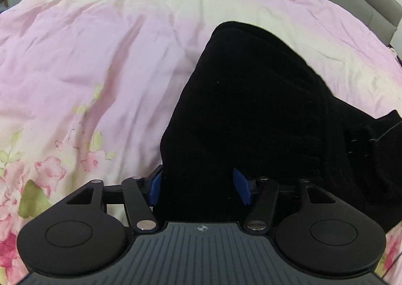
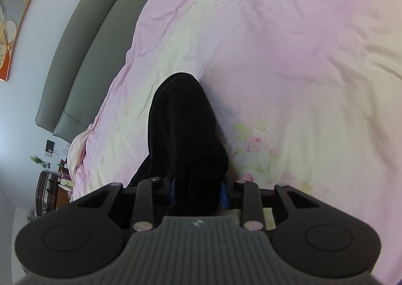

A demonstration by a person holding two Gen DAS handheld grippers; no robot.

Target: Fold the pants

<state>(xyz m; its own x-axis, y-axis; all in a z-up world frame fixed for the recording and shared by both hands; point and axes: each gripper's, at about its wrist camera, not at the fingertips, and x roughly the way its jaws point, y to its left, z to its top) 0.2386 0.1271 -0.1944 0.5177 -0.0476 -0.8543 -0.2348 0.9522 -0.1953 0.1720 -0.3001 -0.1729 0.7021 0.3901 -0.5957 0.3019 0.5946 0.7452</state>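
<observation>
Black pants (image 1: pixel 251 114) fill the near field of both wrist views, lying on a bed (image 1: pixel 100 63) covered by a pink and cream floral quilt.

Left hand-held gripper (image 1: pixel 198 188): blue pads stand apart, with dark fabric passing between them. Left pad (image 1: pixel 153 189) sits at the cloth edge; right pad (image 1: pixel 242 188) lies over the fabric. Whether the pads press on the cloth cannot be told.

Right hand-held gripper (image 2: pixel 198 190): jaws narrow, blue pads on either side of a bunched fold of the pants (image 2: pixel 186 134), gripping it. From this grip the fabric runs forward as a raised, rounded ridge, ending in a stitched edge above the quilt.

Left view, farther out: pants extend up and right in a broad dark mass, with a further fold off to the right edge.

Beyond the bed: grey padded headboard (image 2: pixel 83 58), then a pale wall (image 2: pixel 30 63). Dark suitcase (image 2: pixel 46 194) stands beside the bed, low left in the right view.
</observation>
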